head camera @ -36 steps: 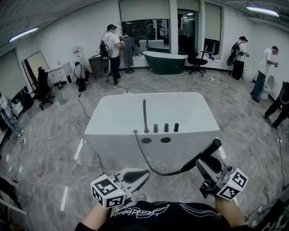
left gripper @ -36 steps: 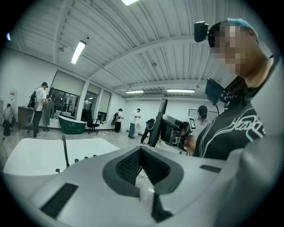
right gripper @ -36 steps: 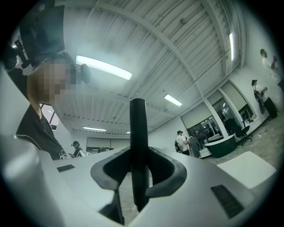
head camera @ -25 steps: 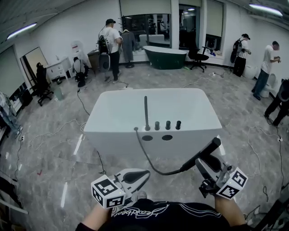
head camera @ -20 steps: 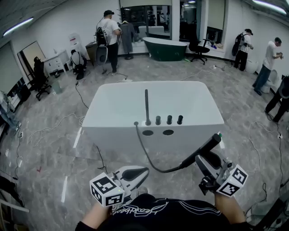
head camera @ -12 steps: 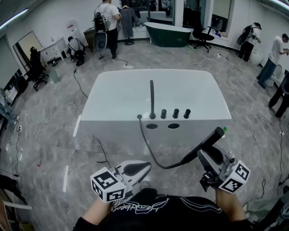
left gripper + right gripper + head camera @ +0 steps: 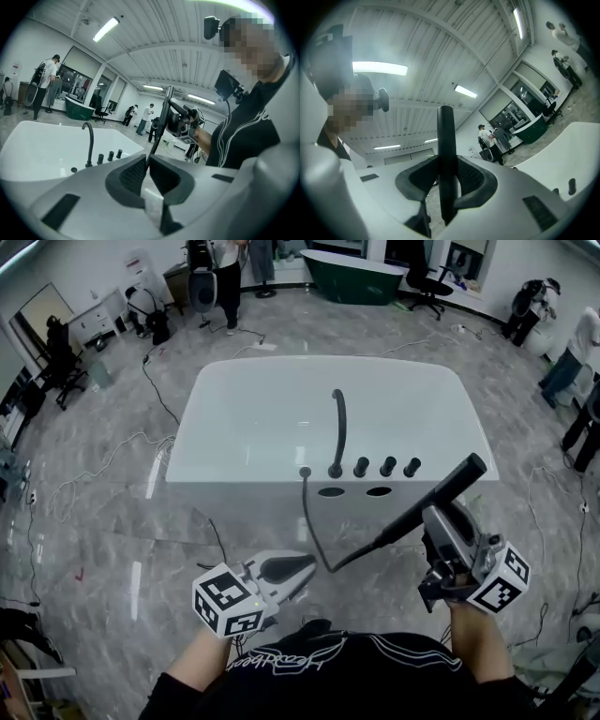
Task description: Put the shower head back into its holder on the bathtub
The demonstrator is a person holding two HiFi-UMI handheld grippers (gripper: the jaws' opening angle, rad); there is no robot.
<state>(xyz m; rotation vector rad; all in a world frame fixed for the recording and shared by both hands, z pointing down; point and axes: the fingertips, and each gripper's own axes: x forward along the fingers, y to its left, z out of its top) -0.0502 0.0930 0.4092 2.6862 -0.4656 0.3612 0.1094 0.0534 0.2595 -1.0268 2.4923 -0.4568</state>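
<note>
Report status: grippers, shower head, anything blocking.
Right gripper shut on shower head, held short of the bathtub. Left gripper shut, near the hose. Nothing seen between shower head and bathtub.

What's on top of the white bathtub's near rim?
On the rim: a black curved spout, three black round knobs and the fitting where the black hose leaves. Its right corner is covered by the black shower wand held in the right gripper.

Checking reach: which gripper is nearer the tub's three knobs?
Right. The right gripper, holding the shower head, is just below-right of the knobs; the left gripper sits farther back, lower left.
</note>
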